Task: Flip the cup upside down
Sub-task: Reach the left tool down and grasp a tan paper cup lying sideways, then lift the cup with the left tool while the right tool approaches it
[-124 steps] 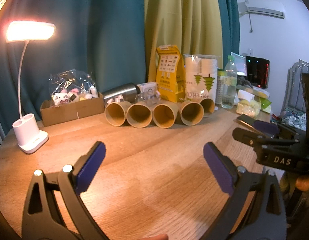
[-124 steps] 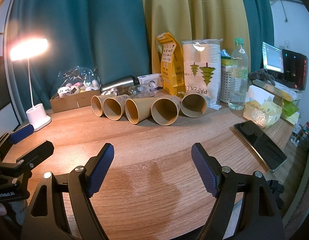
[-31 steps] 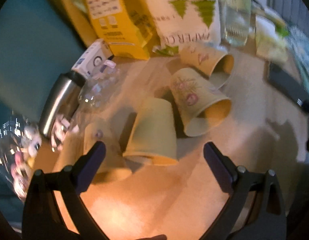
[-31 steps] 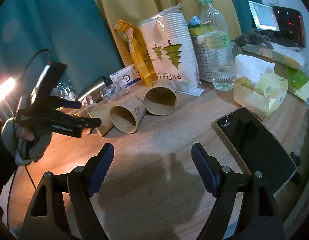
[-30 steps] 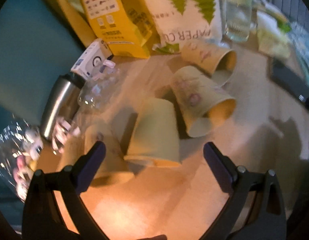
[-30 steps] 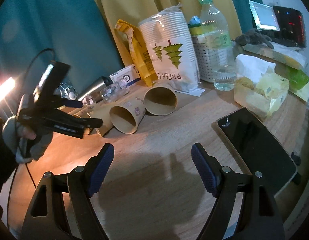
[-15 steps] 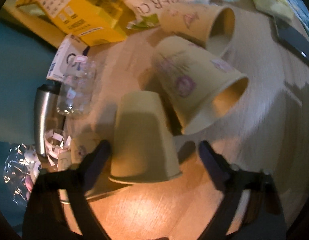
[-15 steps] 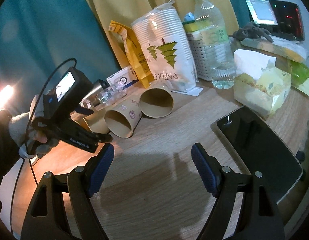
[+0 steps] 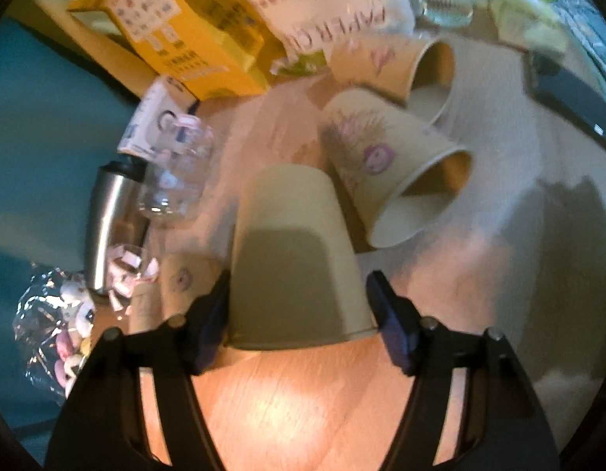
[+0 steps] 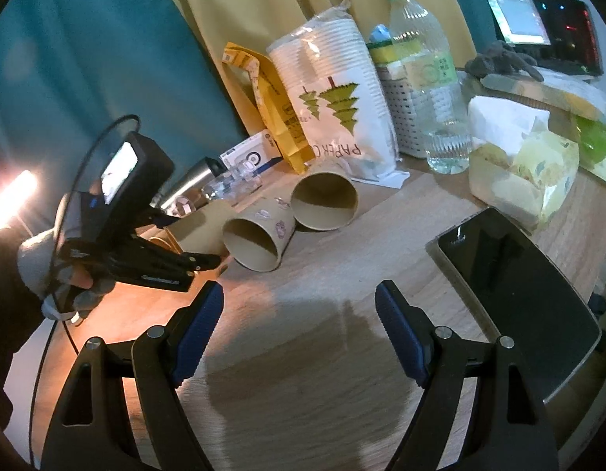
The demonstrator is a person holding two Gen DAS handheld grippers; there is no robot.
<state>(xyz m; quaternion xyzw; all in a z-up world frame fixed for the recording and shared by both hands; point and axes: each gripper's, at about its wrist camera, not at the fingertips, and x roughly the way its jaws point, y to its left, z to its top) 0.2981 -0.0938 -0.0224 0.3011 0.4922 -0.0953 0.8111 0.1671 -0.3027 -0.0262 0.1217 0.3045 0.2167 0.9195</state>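
Straddling a plain paper cup [image 9: 295,259] lying on the counter [image 9: 303,404], your left claw [image 9: 299,325] is released; your right claw [image 10: 299,329] hovers, spread wide.

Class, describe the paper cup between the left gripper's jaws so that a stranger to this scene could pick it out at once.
Start at the tall white bag of paper cups at the back of the wooden table; a row of paper cups lies on its side before it. The target cup lies nearest the camera, between the left gripper jaws. Unlike its neighbour with the purple print, its visible side is plain.
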